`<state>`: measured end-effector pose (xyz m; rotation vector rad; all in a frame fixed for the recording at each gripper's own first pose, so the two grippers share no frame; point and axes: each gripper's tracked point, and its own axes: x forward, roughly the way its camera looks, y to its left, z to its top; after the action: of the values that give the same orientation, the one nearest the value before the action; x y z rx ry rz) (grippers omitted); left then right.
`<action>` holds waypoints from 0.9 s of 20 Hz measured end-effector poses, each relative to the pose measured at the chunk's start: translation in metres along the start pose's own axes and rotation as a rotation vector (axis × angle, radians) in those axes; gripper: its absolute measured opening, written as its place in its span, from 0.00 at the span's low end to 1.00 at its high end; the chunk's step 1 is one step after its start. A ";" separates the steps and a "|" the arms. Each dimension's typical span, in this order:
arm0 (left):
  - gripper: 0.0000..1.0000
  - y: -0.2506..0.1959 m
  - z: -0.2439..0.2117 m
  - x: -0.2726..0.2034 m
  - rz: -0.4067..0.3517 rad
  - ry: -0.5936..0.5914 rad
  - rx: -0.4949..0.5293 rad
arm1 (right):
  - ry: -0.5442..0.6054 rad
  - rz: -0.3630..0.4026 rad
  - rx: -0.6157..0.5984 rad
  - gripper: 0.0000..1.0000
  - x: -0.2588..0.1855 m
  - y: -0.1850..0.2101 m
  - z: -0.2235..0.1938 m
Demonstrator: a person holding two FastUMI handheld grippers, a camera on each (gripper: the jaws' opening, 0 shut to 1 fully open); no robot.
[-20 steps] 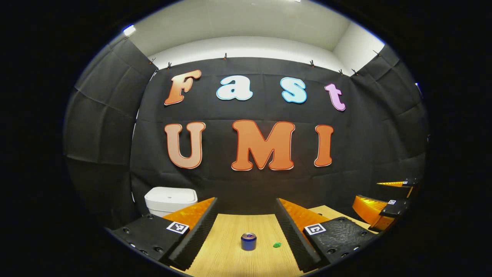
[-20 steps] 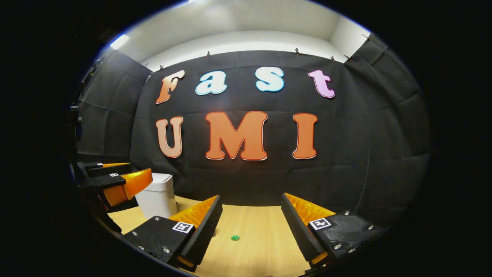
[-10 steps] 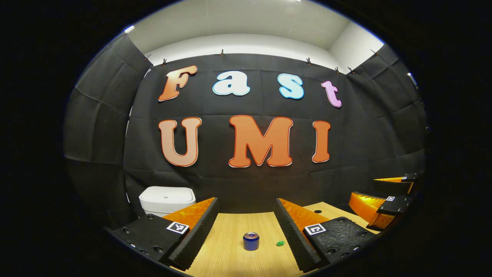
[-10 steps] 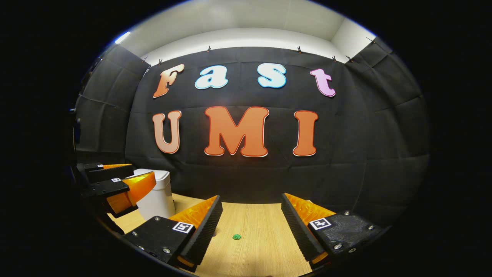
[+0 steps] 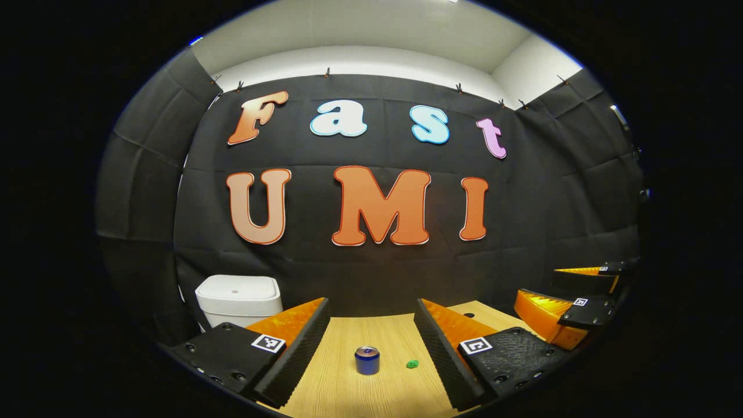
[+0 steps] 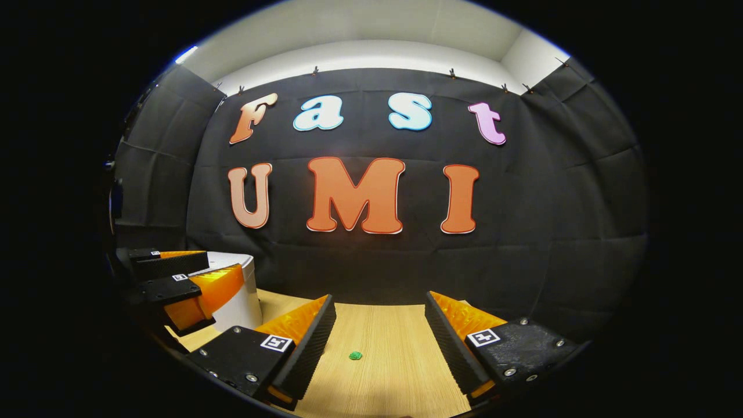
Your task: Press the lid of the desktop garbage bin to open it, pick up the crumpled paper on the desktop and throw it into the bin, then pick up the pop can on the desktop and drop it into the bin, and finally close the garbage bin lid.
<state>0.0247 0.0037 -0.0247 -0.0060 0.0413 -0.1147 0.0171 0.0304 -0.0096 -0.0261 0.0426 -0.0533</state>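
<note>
Left gripper view: I see my left gripper (image 5: 371, 342) spread wide, holding nothing.
Pop can (image 5: 367, 360): stands upright on the desk (image 5: 342, 395), long axis vertical, top up, between my left fingers without touching; label too small for me to read.
Crumpled paper (image 5: 412, 364): green, just right of the can.
Bin (image 5: 239, 299): white, lid down, left of the can and farther back; contents hidden.
Right gripper (image 6: 380, 342): spread wide, empty, paper (image 6: 355, 355) between its fingers.
</note>
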 end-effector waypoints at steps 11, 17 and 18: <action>0.93 0.005 -0.008 0.001 0.005 0.011 -0.018 | 0.002 0.010 -0.012 0.93 0.000 0.005 -0.001; 0.93 0.017 -0.005 0.002 0.045 -0.003 -0.002 | -0.011 -0.005 -0.013 0.93 0.001 -0.001 0.001; 0.93 0.018 -0.006 0.002 0.052 -0.003 0.002 | -0.012 -0.008 -0.013 0.93 0.002 -0.003 0.000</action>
<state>0.0289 0.0216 -0.0306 -0.0029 0.0386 -0.0628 0.0188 0.0272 -0.0095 -0.0394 0.0308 -0.0614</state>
